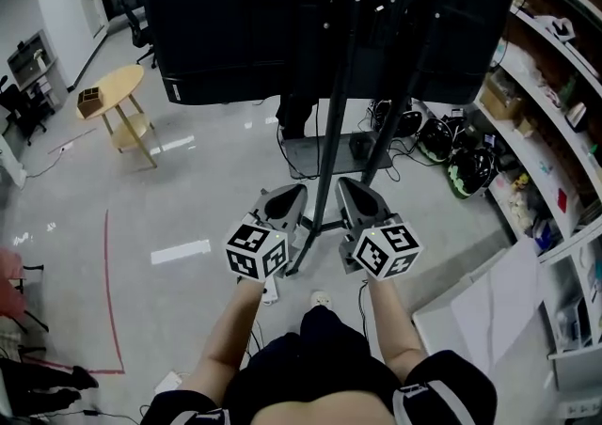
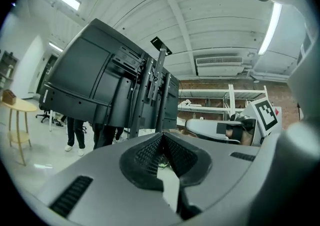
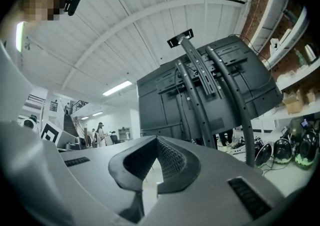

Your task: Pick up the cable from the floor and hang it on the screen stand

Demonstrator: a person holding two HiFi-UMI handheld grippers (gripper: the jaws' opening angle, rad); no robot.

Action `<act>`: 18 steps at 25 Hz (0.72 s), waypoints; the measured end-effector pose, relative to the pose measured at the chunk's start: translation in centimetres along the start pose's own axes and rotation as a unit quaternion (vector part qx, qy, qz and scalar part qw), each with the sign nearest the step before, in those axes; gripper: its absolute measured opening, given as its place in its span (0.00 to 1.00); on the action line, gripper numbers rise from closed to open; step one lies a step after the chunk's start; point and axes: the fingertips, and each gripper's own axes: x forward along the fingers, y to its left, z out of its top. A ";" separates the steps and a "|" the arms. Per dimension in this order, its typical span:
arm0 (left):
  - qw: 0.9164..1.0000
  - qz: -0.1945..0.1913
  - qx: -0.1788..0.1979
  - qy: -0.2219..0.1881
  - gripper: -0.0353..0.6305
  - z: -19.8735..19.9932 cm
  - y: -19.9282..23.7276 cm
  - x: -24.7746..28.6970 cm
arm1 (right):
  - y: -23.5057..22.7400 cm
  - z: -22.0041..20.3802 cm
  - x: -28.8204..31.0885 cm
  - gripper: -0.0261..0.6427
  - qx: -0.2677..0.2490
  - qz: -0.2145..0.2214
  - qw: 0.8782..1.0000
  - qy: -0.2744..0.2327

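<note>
Left gripper (image 1: 285, 199) clenched, empty, just left of screen stand (image 1: 328, 179) pole. Right gripper (image 1: 356, 194) clenched, empty, just right of pole. Black cable (image 1: 286, 162) on floor at stand's base, untouched.

No legible text, brand or number anywhere. Only markings: black-and-white square code patterns on the cube (image 1: 256, 250) of the left gripper (image 1: 293, 192) and the cube (image 1: 388, 250) of the right gripper (image 1: 348, 186). White sticker (image 1: 170, 89) at the lower-left corner of the screen (image 1: 245, 19), print too small to read.

Glossy pale floor (image 1: 188, 207), matt black plastic screen (image 1: 235, 28), smooth light wooden table (image 1: 120, 85).
</note>
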 end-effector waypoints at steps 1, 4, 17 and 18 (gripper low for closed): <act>1.000 0.002 -0.005 0.004 0.06 -0.8 -0.3 -0.8 | 0.7 -0.7 -0.6 0.07 -0.002 0.003 1.000 0.007; 1.000 0.013 -0.009 0.013 0.06 -2.6 -1.0 -3.0 | 2.6 -2.3 -2.2 0.07 0.020 0.011 1.000 0.021; 0.999 0.026 0.000 0.021 0.06 -4.5 -4.1 -6.2 | 4.3 -4.6 -5.7 0.07 0.047 -0.025 0.998 0.035; 0.999 0.027 0.000 0.021 0.06 -4.5 -4.1 -6.2 | 4.3 -4.7 -5.7 0.07 0.050 -0.025 0.998 0.036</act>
